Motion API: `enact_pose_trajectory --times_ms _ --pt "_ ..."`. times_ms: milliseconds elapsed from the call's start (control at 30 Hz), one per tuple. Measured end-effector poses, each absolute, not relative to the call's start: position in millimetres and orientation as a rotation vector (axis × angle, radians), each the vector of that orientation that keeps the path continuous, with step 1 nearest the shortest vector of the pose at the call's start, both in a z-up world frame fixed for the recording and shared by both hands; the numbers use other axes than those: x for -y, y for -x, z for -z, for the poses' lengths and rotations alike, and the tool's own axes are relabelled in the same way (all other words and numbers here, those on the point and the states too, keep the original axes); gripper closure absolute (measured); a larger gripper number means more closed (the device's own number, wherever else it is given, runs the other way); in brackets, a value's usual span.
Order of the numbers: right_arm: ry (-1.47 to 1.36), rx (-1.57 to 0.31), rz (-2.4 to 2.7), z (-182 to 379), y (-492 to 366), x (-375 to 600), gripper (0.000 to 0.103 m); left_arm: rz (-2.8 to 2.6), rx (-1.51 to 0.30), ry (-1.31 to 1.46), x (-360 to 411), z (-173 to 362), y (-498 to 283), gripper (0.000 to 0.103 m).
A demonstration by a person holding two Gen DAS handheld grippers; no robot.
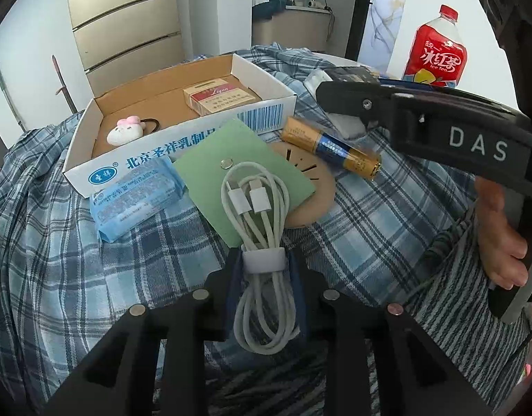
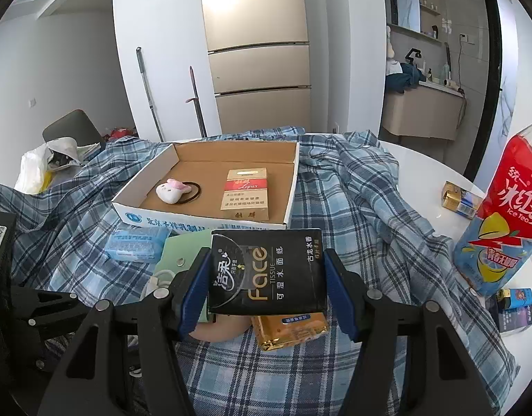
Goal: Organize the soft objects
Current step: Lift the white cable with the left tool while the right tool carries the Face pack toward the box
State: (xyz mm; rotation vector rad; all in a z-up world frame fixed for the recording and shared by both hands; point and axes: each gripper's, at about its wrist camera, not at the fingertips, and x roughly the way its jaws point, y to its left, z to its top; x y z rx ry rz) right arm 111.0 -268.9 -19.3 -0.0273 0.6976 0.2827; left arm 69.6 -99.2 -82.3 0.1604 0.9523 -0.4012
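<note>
The coiled white charging cable with a white strap around it point(image 1: 262, 239) sits right between the two blue-padded fingers of the left gripper point(image 1: 264, 260). The fingers are close together and press on the cable at the strap, so this gripper is closed on it. The cable's looped end with its two plugs lies over a flat green felt pouch with a round snap point(image 1: 231, 170), which rests on the blue checked cloth point(image 1: 92, 277). Just beside the pouch lies a soft blue pack of tissues point(image 1: 136, 196), touching the front wall of the white cardboard box with a brown inside point(image 1: 182, 145). In the box sit a small white plush hair tie with pink ears point(image 1: 125, 131) and a red and gold cigarette pack point(image 1: 219, 98). A gold and blue pack of batteries point(image 1: 330, 147) lies to the right of the pouch. The right gripper point(image 2: 266, 277) is partly open and squeezes a black pack of face tissues with gold letters point(image 2: 266, 270) between its blue pads, just in front of the box. A tall red bottle of iced tea point(image 2: 502, 215) stands well off to the right.
</note>
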Motion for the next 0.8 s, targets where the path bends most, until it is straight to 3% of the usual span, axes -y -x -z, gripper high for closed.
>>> enact_pose_trajectory --times_ms 67,333,533,800 --pt "0.031 -0.699 -0.283 19.7 -111.3 267.3 0.041 0.392 -0.932 -0.152 97.6 79.5 -67.5 0.079" --pt "0.023 -0.652 -0.312 14.3 -104.3 268.3 0.041 0.336 -0.670 -0.039 69.8 42.3 -38.6 0.080" --pt "0.035 -0.516 -0.380 0.2 -81.8 265.1 0.041 0.287 -0.467 0.029 53.2 18.4 -16.2 0.080" --pt "0.073 -0.382 -0.423 -10.7 -58.6 258.0 0.041 0.259 -0.410 0.043 43.4 10.8 -13.4 0.080"
